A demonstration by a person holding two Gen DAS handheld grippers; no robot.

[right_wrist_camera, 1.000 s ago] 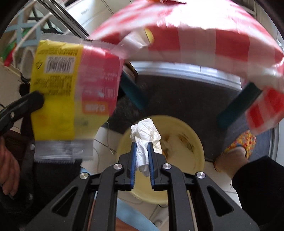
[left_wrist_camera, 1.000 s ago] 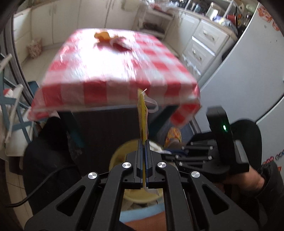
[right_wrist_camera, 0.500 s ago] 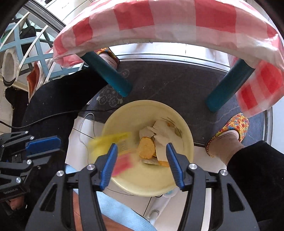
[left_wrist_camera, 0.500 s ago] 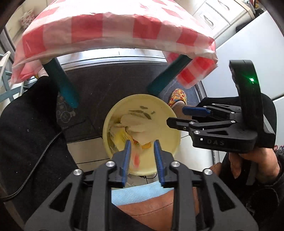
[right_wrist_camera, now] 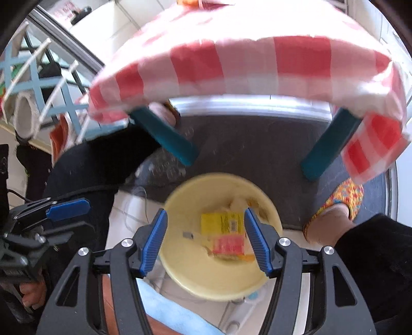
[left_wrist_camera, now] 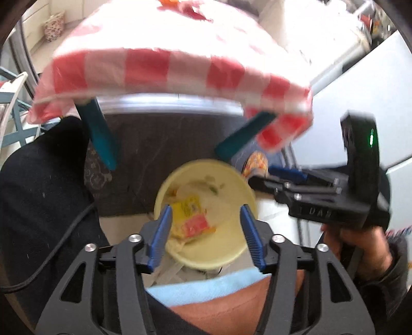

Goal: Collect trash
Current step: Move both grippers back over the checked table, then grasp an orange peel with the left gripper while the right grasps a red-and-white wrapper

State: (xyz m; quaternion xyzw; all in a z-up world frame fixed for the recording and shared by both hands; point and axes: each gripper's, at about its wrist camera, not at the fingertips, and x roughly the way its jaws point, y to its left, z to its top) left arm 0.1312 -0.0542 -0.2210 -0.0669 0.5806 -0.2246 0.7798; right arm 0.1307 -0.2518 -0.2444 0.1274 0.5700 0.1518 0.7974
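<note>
The yellow-and-red wrapper (left_wrist_camera: 191,217) lies flat inside the pale yellow bin (left_wrist_camera: 239,185), on top of the paler scraps already in there. In the left wrist view it sits low and centre, just beyond the left blue finger pad (left_wrist_camera: 159,238) and well clear of the other one. The left gripper (left_wrist_camera: 207,237) hangs above the bin with its fingers spread wide, having just been opening, and nothing is between them.

In the right wrist view the same wrapper (right_wrist_camera: 226,233) shows with its barcode up, lying in the bin (right_wrist_camera: 180,206) towards the right blue finger pad (right_wrist_camera: 257,241), below it and not touching. The right gripper (right_wrist_camera: 206,242) has also just been opening; its fingers stand apart and empty over the bin's mouth.

The bin stands on the floor, at the edge of a dark mat (right_wrist_camera: 257,144). Above it in both frames runs the surface with its red-and-white checked cloth (left_wrist_camera: 159,69), on teal legs (left_wrist_camera: 100,134). On the far side of that surface, at the top edge of the frame, something orange-red (left_wrist_camera: 180,5) lies blurred; I cannot tell what it is.

At the right of the left wrist view, a hand (left_wrist_camera: 360,247) grips the handle of the other gripper. A foot in a multicoloured slipper (right_wrist_camera: 340,203) rests at the right of the bin, on the mat's edge.
</note>
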